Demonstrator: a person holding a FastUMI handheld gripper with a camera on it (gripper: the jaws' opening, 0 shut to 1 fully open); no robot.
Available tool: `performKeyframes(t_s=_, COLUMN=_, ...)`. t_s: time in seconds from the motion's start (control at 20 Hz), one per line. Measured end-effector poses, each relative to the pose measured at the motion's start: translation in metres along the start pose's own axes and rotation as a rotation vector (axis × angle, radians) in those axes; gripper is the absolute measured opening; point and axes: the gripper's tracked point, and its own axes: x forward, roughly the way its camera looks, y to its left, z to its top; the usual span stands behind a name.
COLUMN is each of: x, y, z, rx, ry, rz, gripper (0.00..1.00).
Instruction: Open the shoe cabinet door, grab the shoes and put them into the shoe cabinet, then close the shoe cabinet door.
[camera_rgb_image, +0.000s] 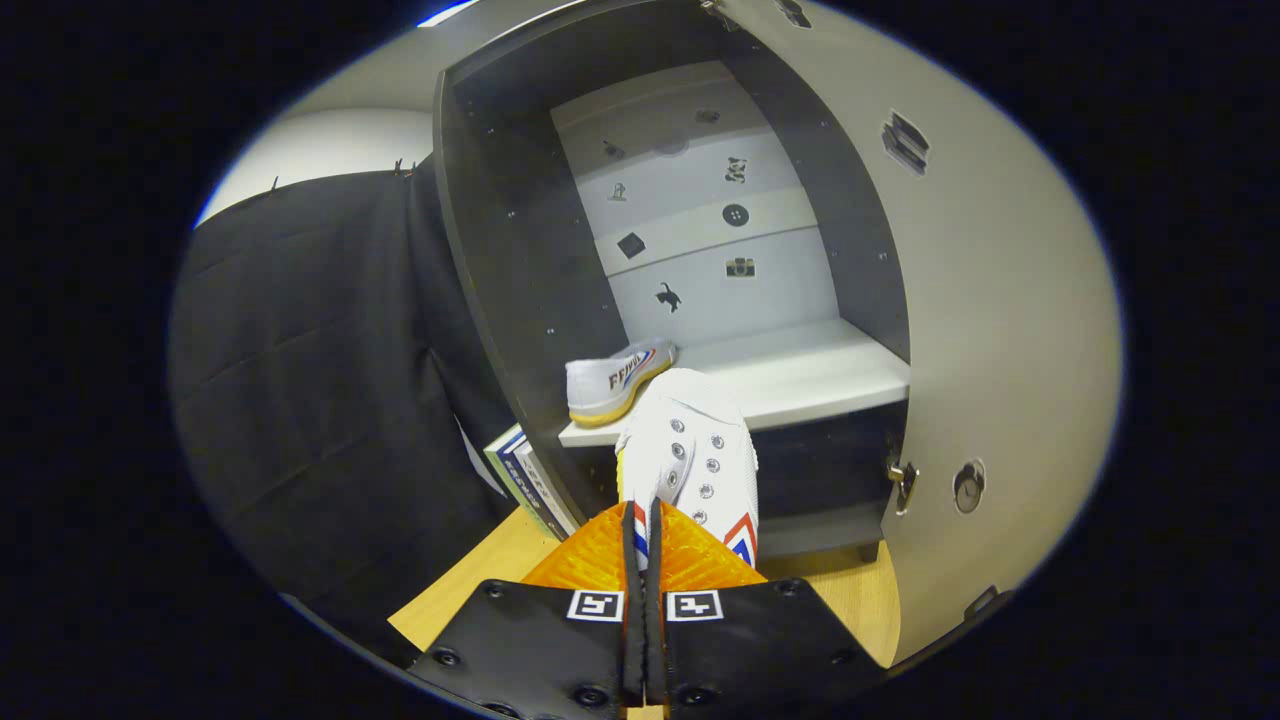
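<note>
My gripper (644, 515) is shut on a white shoe (695, 450) with eyelets and red and blue stripes. The shoe hangs toe-forward ahead of the fingers, its toe just reaching the front edge of the pale shelf (800, 375) inside the dark shoe cabinet (510, 250). A second white shoe (615, 378) with a yellowish sole lies on the left end of that shelf. The cabinet door (1000, 330) stands swung open on the right, with a round pull (968, 486) on it.
Black cloth (320, 380) hangs left of the cabinet. Some books or boxes (525, 475) lean at the cabinet's lower left corner. A wooden floor (480, 580) lies below. The cabinet's back panel (700, 230) carries small dark stickers. A door hinge (903, 478) sits beside the lower compartment.
</note>
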Motion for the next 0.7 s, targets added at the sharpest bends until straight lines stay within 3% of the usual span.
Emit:
performKeyframes(t_s=0.35, x=0.064, y=-0.008, z=0.080, rx=0.005, ry=-0.108, rz=-0.041, gripper=0.02)
performKeyframes(t_s=0.7, x=0.138, y=-0.014, z=0.124, rx=-0.036, ry=-0.130, rz=-0.075, gripper=0.02)
